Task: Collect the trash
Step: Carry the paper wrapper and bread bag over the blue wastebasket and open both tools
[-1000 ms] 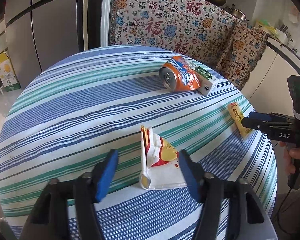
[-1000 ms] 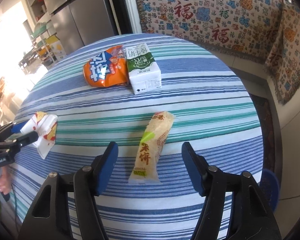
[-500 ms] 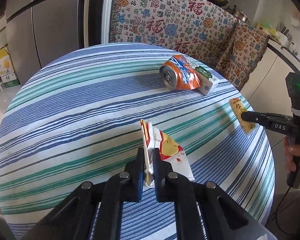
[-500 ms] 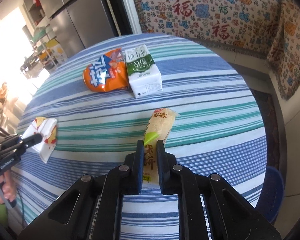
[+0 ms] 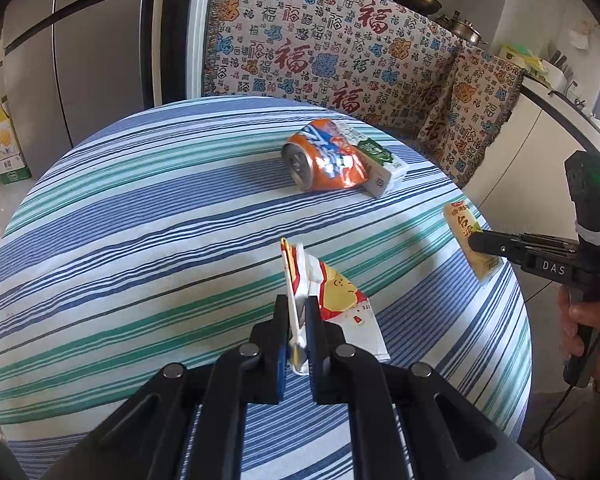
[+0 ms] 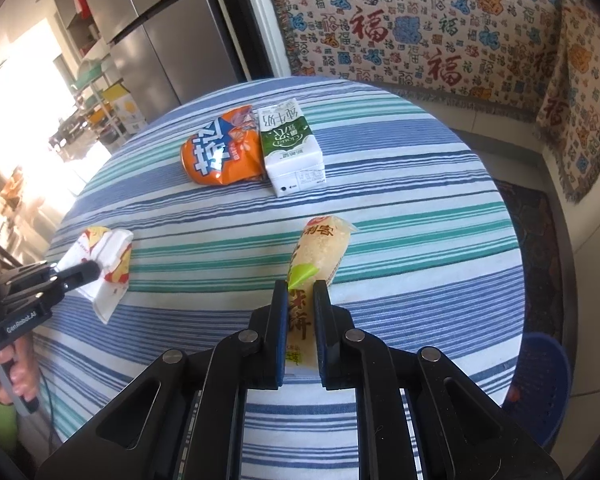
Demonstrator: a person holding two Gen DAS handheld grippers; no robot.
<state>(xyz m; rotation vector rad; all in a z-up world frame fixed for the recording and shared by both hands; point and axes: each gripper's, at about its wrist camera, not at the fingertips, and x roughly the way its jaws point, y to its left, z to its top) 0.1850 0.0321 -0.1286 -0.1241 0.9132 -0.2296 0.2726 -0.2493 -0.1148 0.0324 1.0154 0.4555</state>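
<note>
Both jaws just closed: left gripper (image 5: 298, 320) pinches wrapper (image 5: 332, 296), right gripper (image 6: 300, 312) pinches snack pack (image 6: 316, 256). Ready to lift; can (image 6: 220, 156), carton (image 6: 290, 144) remain.

Bright daylight floods both views; the right wrist view's left edge is blown out to white glare. Fisheye distortion bows the round blue-and-green striped tabletop (image 6: 420, 216), with dark vignetted corners.

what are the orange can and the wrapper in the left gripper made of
Orange can: thin glossy metal, likely aluminium, judging by the dented, shiny wall and silver lid. Wrapper in the left gripper: probably printed paper, matte, holding sharp creases.
</note>
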